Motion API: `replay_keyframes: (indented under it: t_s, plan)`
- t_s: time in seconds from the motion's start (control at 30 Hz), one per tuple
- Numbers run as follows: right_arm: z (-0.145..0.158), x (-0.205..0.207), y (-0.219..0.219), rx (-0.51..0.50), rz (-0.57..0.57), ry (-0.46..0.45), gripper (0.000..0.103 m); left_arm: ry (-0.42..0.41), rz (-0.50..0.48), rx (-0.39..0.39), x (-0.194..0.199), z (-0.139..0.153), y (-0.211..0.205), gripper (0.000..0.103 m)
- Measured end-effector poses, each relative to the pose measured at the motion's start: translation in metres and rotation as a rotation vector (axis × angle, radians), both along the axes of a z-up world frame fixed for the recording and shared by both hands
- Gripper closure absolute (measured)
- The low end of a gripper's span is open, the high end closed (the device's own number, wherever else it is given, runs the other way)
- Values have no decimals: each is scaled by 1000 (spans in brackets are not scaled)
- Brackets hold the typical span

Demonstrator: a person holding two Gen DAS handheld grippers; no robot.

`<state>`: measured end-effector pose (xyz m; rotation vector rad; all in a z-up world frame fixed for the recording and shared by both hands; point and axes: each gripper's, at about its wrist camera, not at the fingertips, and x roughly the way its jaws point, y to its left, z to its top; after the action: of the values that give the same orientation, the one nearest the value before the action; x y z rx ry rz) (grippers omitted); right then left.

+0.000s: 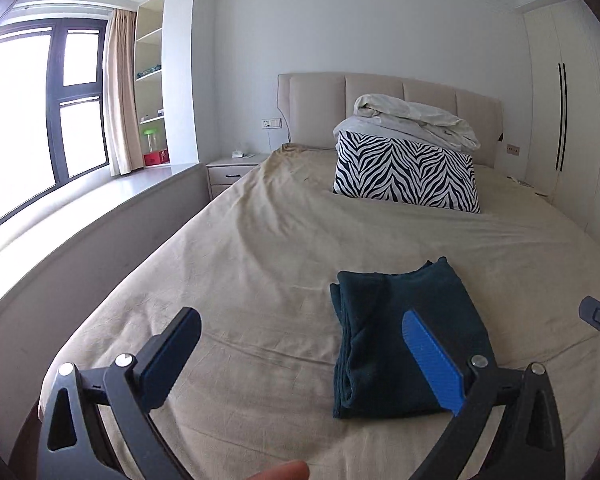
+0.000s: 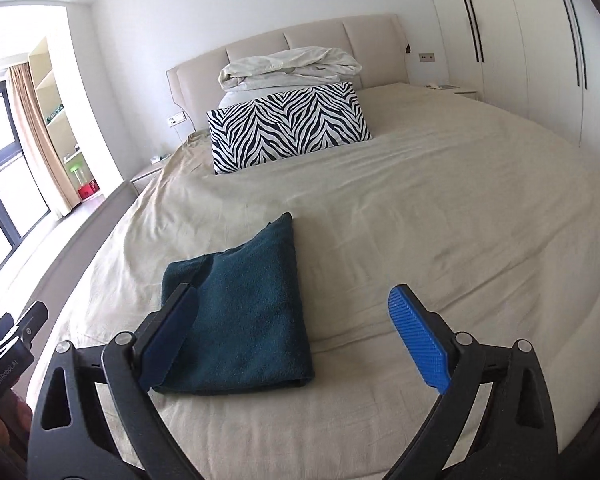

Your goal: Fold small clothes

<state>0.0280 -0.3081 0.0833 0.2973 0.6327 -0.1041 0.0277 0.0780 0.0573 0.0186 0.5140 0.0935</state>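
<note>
Nearest in the left wrist view, the left gripper [image 1: 300,356] hangs above the bed with its jaws spread wide and nothing between them; its blue-padded fingers [image 1: 432,364] frame the lower part of the view at about 7 and 5 o'clock. In the right wrist view the right gripper [image 2: 296,336] is likewise spread wide and empty, its left finger overlapping the near left corner of the cloth in the picture; whether it touches the fabric cannot be told.

The task's thing, a folded dark teal garment [image 2: 244,316], lies flat on the beige bedsheet [image 2: 440,208] near the foot of the bed. From the left wrist it sits at roughly 5 o'clock, partly behind the right-hand finger; from the right wrist it sits at about 7 o'clock, low and left of centre. It is stacked in several layers, with a narrower folded flap reaching away toward the headboard. The sheet around it is lightly wrinkled.

Farther up the bed, at about 1 o'clock in the left view and 12 o'clock in the right, a zebra-print pillow [image 1: 408,172] stands on its long edge. Just behind and on top of it rests a bundled white duvet [image 1: 416,120], leaning against the padded beige headboard [image 1: 316,108].

Beyond the bed, at 10 o'clock in the left view, are a nightstand [image 1: 228,172], open shelves [image 1: 150,80], a tan curtain [image 1: 120,92] and a dark-framed window [image 1: 56,96]. At 2 o'clock stands a white wardrobe [image 1: 560,100].
</note>
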Motion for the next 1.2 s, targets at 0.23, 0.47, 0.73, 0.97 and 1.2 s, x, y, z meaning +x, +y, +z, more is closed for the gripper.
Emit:
replay_keyframes:
  t_s: [0.23, 0.47, 0.73, 0.97, 1.2]
  plan:
    - [3, -34, 36, -115, 53, 76, 6, 107, -9, -1, -26, -28, 3, 0]
    - [-10, -42, 52, -127, 73, 115, 6, 166, -22, -18, -37, -48, 3, 0]
    - [-26, -39, 66, -185, 102, 156, 6, 221, -35, -23, -33, -64, -1, 0]
    - [-41, -30, 66, -191, 111, 212, 6, 245, -31, -22, -29, -73, -1, 0]
    - [-49, -26, 71, -220, 114, 237, 6, 260, -30, -19, -27, -78, -1, 0]
